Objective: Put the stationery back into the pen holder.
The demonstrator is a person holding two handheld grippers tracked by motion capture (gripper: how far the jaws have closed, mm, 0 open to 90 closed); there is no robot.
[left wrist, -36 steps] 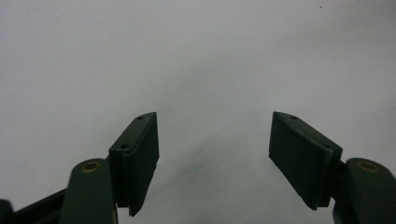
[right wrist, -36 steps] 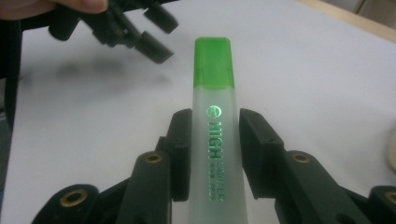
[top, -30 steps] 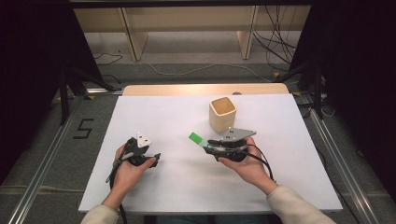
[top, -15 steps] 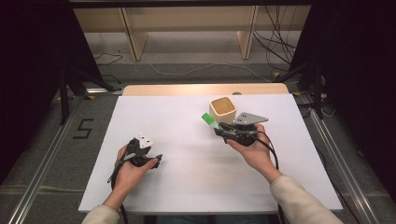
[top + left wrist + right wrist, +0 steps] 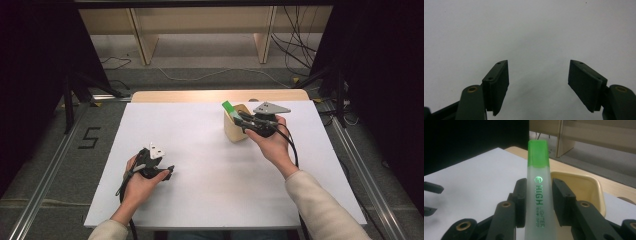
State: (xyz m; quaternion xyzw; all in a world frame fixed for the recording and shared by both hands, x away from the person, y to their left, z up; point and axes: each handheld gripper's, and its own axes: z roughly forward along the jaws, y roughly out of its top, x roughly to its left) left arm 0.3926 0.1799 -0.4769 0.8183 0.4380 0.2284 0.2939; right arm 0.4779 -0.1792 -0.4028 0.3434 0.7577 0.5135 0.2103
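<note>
Right gripper (image 5: 239, 118) with green highlighter (image 5: 228, 107), now up over the beige cup (image 5: 235, 131).

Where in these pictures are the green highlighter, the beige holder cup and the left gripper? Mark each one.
Green highlighter (image 5: 539, 202), right gripper view: on its printed barrel, between the jaws.
Beige holder cup (image 5: 234, 133), high view: on its front wall.
Left gripper (image 5: 538, 81), left gripper view: midway between its open fingertips.

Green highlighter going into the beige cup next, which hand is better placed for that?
Right. The right gripper already clamps the green highlighter beside the beige cup; the left gripper is open and far off.
</note>
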